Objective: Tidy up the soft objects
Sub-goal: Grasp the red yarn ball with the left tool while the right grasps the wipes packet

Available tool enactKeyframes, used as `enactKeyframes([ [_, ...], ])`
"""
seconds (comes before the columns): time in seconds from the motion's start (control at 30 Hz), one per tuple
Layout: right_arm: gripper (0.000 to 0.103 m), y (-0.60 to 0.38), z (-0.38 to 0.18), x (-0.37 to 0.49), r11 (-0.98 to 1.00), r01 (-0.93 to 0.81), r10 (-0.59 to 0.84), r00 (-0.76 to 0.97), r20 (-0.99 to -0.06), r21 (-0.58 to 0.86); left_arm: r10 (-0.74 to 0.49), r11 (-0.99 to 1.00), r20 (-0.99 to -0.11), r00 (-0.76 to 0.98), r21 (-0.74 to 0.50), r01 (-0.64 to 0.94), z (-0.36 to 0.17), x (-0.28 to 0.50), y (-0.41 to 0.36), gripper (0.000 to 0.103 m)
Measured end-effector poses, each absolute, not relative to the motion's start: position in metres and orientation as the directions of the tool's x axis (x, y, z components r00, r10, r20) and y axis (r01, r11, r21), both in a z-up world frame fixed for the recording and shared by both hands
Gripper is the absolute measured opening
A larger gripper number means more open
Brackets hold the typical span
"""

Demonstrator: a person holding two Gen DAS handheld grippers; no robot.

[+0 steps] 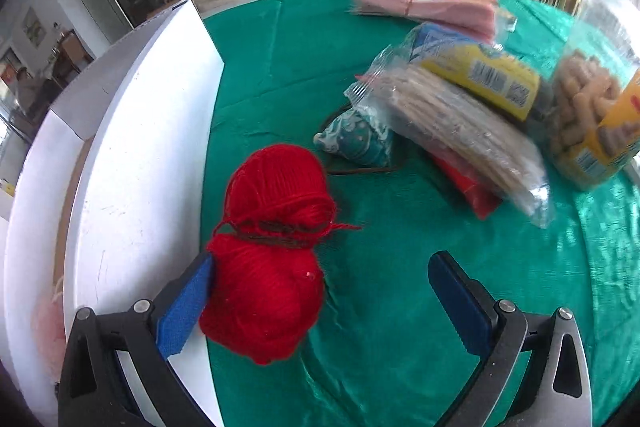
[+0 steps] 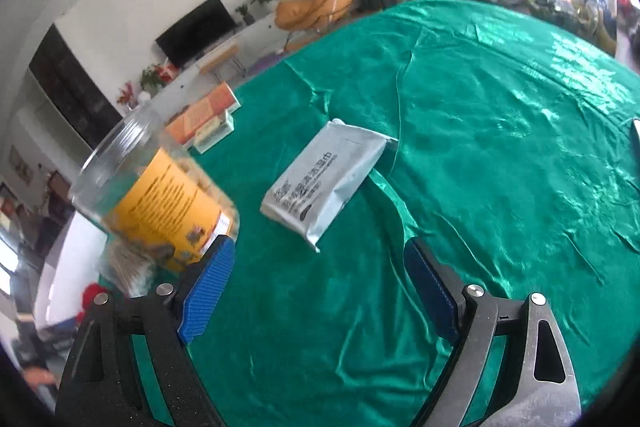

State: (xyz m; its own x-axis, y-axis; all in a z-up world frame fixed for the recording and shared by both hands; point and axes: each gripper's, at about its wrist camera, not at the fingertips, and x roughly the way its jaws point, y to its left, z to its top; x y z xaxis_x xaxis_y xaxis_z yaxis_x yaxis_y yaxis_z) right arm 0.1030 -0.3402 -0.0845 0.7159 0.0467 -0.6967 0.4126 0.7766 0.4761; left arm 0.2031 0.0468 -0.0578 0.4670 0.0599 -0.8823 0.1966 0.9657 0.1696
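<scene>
**Red yarn at the box wall, both tongs spread**

My left tongs [image 1: 320,301] stand spread wide on the green desk [image 1: 400,307]. The red yarn [image 1: 272,251] lies just inside the left pad, touching it, while the right pad is well clear. So nothing is pinched yet. The yarn lies right against the outer wall of the white box [image 1: 132,187], on the desk, not in the box.

To take it well, I judge I should shift the tongs left so the yarn sits midway between the pads, then close on the fat lower lobe below the dark tie at its waist. It will squash, so I should close until it holds, lift it clear of the wall, and release over the opening.

My right tongs [image 2: 316,287] are spread too, with nothing between them. A grey wipes pack [image 2: 326,183] lies flat ahead of them on the desk, a likely next soft thing. The clear jar [image 2: 160,195] with the yellow label stands close by the left pad; I cannot tell whether they touch.

As for containers: the white box shows a brown floor and something pale pink inside at its near end, too blurred to name. The jar holds tan, stubby snacks. A clear bag [image 1: 460,123] holds a bundle of pale sticks, leaning on a small teal pouch [image 1: 356,139].
</scene>
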Motion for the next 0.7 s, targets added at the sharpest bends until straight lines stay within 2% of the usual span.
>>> enactKeyframes([
  [0.13,0.089,-0.374,-0.105,0.157,0.664,0.516,0.161,0.609,-0.777,0.542,0.078,0.966,-0.881,0.466,0.183,0.184,-0.063,0.201,0.047,0.102],
  [0.23,0.090,-0.366,-0.116,0.195,0.684,0.510,0.194,0.562,-0.804,0.522,-0.014,0.968,-0.886,0.463,0.103,0.228,-0.054,0.197,0.049,0.102],
  [0.3,0.092,-0.352,-0.114,0.216,0.750,0.506,0.118,0.531,-0.839,0.426,-0.102,0.967,-0.889,0.447,0.017,0.253,-0.045,0.196,0.055,0.102],
  [0.4,0.092,-0.329,-0.116,0.245,0.867,0.452,-0.012,0.437,-0.900,0.208,-0.123,0.973,-0.901,0.417,-0.026,0.231,-0.042,0.203,0.061,0.102],
  [0.47,0.088,-0.317,-0.121,0.257,0.926,0.375,-0.103,0.367,-0.924,0.046,-0.104,0.972,-0.912,0.396,-0.009,0.236,-0.047,0.209,0.060,0.102],
  [0.5,0.084,-0.314,-0.122,0.257,0.936,0.352,-0.122,0.365,-0.923,0.016,-0.078,0.971,-0.915,0.396,0.020,0.237,-0.049,0.210,0.056,0.102],
  [0.63,0.077,-0.316,-0.121,0.246,0.944,0.329,-0.109,0.387,-0.915,0.026,0.048,0.961,-0.909,0.414,0.155,0.228,-0.063,0.217,0.043,0.102],
  [0.7,0.075,-0.324,-0.117,0.237,0.941,0.334,-0.091,0.394,-0.915,0.049,0.068,0.960,-0.902,0.427,0.175,0.217,-0.067,0.221,0.042,0.102],
])
